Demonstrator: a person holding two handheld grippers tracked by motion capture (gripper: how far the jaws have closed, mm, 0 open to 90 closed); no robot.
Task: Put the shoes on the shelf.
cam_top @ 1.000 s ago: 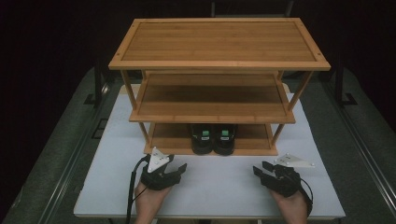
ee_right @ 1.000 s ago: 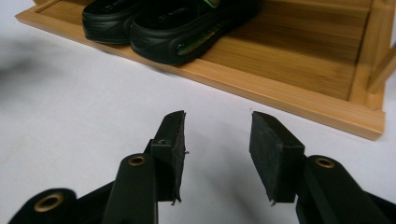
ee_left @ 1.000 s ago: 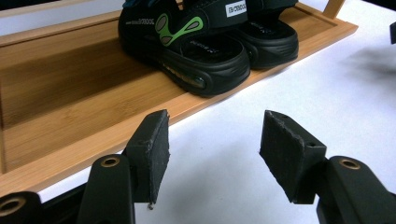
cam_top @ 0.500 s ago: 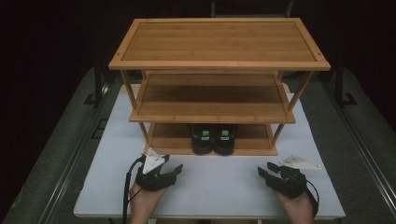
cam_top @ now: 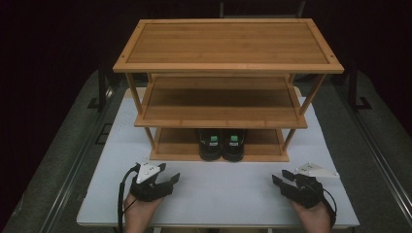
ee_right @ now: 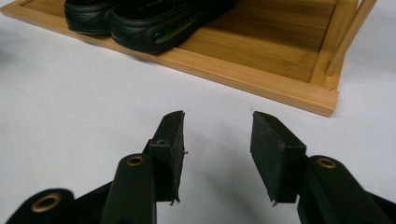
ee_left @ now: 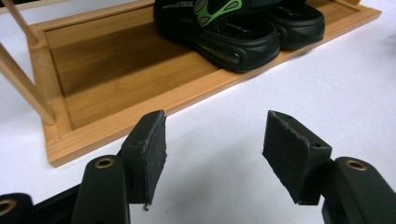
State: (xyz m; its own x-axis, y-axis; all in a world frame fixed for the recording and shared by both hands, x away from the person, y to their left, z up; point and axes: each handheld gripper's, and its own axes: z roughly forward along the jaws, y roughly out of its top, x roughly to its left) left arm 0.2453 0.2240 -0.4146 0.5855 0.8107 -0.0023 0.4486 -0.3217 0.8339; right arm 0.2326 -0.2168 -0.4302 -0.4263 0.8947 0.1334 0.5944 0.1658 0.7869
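Three-tier bamboo rack [cam_top: 228, 48] sits mid-counter [cam_top: 218, 194], its bottom shelf [ee_left: 116, 79] fronted by a low lip. Plenty of bare white counter between that lip and both grippers, and more out to either side. Left gripper [cam_top: 171, 177] rests near the front-left edge, fingers [ee_left: 148, 149] spread apart with nothing between. Right gripper [cam_top: 280, 177] is near the front-right, fingers [ee_right: 273, 154] also parted and empty. Black sandals [cam_top: 221, 144] with green patches sit side by side on the bottom shelf, toes facing the front.

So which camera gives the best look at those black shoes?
The left gripper view: the black shoes sit close, green markings clear. The right gripper view catches their toes; the high view shows them small, on the bottom shelf.
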